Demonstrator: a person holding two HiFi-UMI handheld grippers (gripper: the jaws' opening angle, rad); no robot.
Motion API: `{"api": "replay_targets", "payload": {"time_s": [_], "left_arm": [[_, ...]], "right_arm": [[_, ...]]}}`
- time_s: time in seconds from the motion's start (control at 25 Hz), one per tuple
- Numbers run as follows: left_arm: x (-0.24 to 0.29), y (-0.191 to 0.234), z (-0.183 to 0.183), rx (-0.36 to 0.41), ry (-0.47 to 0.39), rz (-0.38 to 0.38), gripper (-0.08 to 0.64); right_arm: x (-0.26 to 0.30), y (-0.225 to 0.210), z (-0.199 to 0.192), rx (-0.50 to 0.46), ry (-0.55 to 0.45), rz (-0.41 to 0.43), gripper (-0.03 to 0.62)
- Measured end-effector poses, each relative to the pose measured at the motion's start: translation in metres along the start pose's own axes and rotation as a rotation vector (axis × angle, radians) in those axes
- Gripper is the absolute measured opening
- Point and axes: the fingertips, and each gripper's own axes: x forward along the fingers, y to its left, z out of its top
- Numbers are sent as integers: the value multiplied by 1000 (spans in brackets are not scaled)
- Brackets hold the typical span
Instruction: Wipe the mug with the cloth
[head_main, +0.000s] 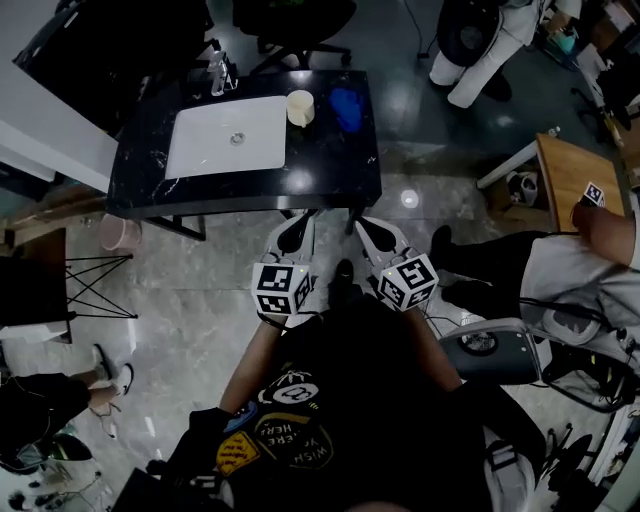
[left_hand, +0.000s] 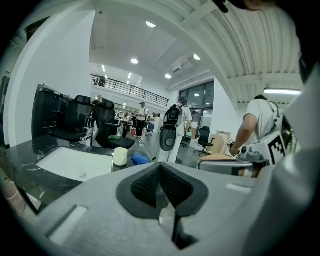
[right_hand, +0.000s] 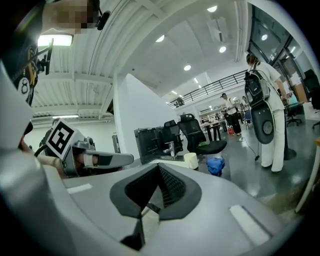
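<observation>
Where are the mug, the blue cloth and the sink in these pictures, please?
mug (head_main: 300, 107), head view, on its open top.
blue cloth (head_main: 346, 108), head view, middle of the crumpled heap.
sink (head_main: 205, 145), head view, bare basin left of the drain.

Mug (head_main: 300, 107): cream, plain, upright with its mouth open upward, on the far part of the black marbled table (head_main: 330, 165), just beside the white sink (head_main: 200, 140) at its 9 o'clock.

Cloth (head_main: 345, 108): blue, crumpled in a heap, on the table at the mug's 3 o'clock, near it but apart.
</observation>
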Motion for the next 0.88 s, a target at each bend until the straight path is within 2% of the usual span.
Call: {"api": "replay_targets", "payload": {"time_s": [0.2, 0.6, 0.8, 0.84, 0.88], "left_arm": [[64, 27, 16, 43, 1, 57, 5], [155, 85, 25, 44, 43, 95, 5], [195, 132, 33, 36, 62, 90, 5], [202, 142, 34, 30, 67, 90, 5], [207, 153, 35, 24, 72, 88, 5]], "right_arm": [[39, -62, -3, -8, 55, 23, 2], [138, -148, -9, -31, 163, 66, 3], [209, -203, -19, -41, 222, -8, 3], [225, -216, -24, -35, 240, -33, 10], [241, -229, -29, -22, 262, -63, 43]]}}
